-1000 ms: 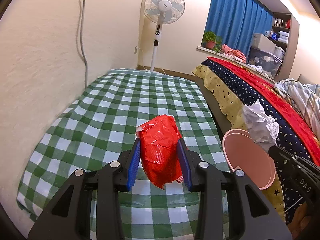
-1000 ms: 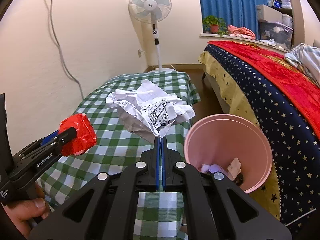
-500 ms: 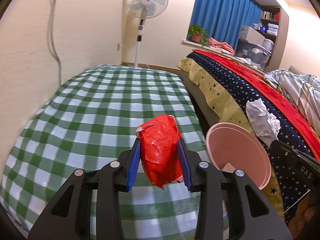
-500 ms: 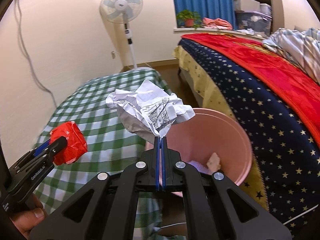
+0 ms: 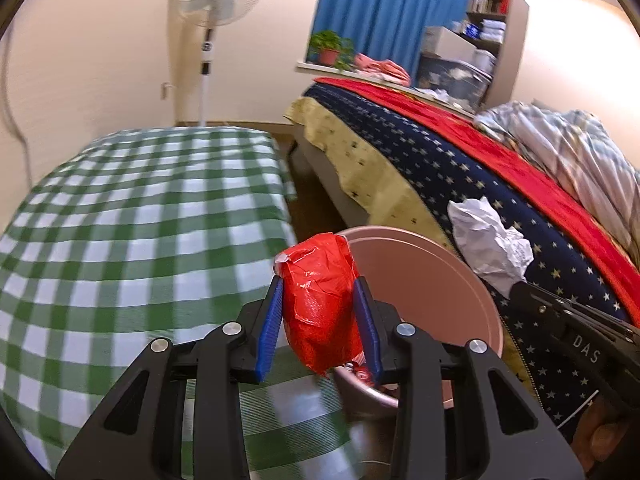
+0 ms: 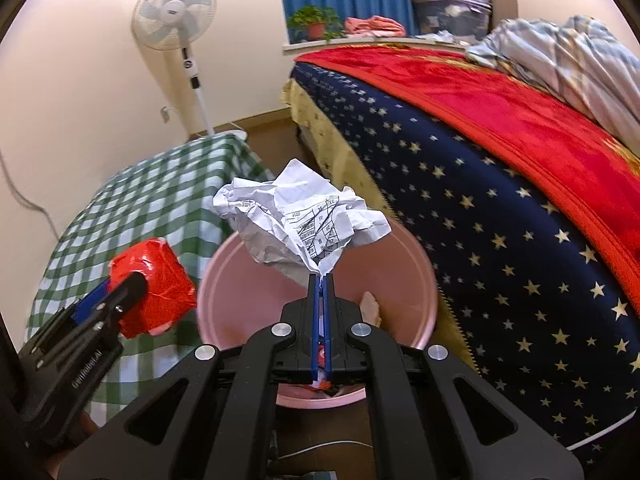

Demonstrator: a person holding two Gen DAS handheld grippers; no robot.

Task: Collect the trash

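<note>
- Your left hand-held gripper (image 5: 320,312) pinches a glossy, crinkled red wrapper wad (image 5: 320,304).
- Your right hand-held gripper (image 6: 320,280) clamps crumpled printed paper (image 6: 296,220) above the smooth round pink bin (image 6: 400,256).

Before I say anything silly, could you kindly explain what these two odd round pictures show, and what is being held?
There is no robot: a person holds a two-finger gripper in each hand, each carrying a wide-angle camera looking along its fingers. One picture comes from the left gripper, shut on a red wrapper ball. The other comes from the right gripper, pinching crumpled paper. Both hang over a pink bin, with scraps inside, between a green checked table and a bed.
</note>
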